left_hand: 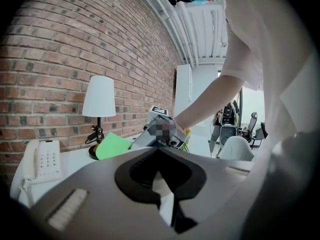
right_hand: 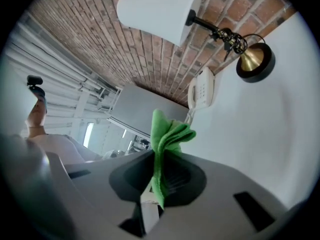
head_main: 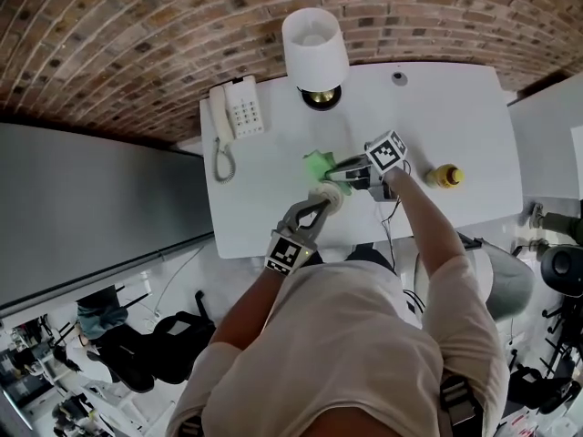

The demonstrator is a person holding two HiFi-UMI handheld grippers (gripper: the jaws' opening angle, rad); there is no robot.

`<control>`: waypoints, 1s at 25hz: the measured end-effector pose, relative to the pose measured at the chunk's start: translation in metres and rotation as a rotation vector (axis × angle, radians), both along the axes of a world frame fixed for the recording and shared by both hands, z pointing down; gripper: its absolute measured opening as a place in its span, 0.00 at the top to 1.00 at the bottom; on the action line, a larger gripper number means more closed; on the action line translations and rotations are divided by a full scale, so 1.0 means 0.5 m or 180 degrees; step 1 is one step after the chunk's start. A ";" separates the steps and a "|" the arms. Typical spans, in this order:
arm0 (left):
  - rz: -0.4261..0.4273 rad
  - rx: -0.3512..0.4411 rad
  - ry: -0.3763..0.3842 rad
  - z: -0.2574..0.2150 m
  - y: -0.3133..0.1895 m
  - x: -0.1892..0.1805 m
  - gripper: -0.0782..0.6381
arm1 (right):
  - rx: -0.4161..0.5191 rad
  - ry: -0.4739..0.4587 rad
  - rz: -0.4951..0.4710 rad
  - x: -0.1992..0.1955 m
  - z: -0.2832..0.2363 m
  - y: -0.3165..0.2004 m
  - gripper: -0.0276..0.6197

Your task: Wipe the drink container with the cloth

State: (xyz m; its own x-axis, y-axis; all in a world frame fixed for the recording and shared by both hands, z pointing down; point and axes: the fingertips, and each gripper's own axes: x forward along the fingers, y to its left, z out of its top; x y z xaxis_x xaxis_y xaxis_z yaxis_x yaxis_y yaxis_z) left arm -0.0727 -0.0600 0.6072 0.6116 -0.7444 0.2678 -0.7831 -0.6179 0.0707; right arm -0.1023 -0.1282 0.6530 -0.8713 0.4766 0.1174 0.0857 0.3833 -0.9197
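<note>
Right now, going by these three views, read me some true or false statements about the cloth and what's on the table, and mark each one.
1. The right gripper is shut on a green cloth. True.
2. In the head view, the telephone sits to the right of the lamp. False: it sits to the lamp's left.
3. The yellow container is held in the right gripper. False: it stands on the white table, apart from that gripper.
4. The lamp has a white shade. True.
</note>
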 end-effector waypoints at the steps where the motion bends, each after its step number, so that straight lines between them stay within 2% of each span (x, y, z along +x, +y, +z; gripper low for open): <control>1: 0.0012 0.0009 -0.0020 0.000 0.000 -0.001 0.88 | 0.0006 -0.0009 -0.0015 -0.002 -0.004 0.001 0.88; 10: 0.0047 0.0009 -0.0033 0.001 -0.001 0.000 0.88 | 0.0219 0.0096 0.0016 0.002 -0.008 -0.003 0.88; 13: 0.0036 -0.0033 0.0002 0.000 -0.002 -0.001 0.88 | 0.0381 0.0133 0.0211 0.002 -0.005 -0.018 0.88; 17: 0.0015 -0.0049 0.0026 0.001 -0.004 -0.003 0.88 | 0.0877 0.0087 0.0546 0.001 -0.030 -0.048 0.88; 25: -0.0005 -0.0113 -0.0019 0.008 -0.003 -0.003 0.88 | 0.1330 -0.0092 0.1197 0.018 -0.139 -0.055 0.88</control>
State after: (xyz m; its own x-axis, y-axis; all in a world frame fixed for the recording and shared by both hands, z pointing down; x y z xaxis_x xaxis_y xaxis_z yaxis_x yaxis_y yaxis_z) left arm -0.0742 -0.0615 0.6113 0.6089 -0.7353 0.2978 -0.7844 -0.6140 0.0878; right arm -0.0931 -0.1559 0.5834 -0.9779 0.0506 0.2031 -0.1043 0.7234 -0.6825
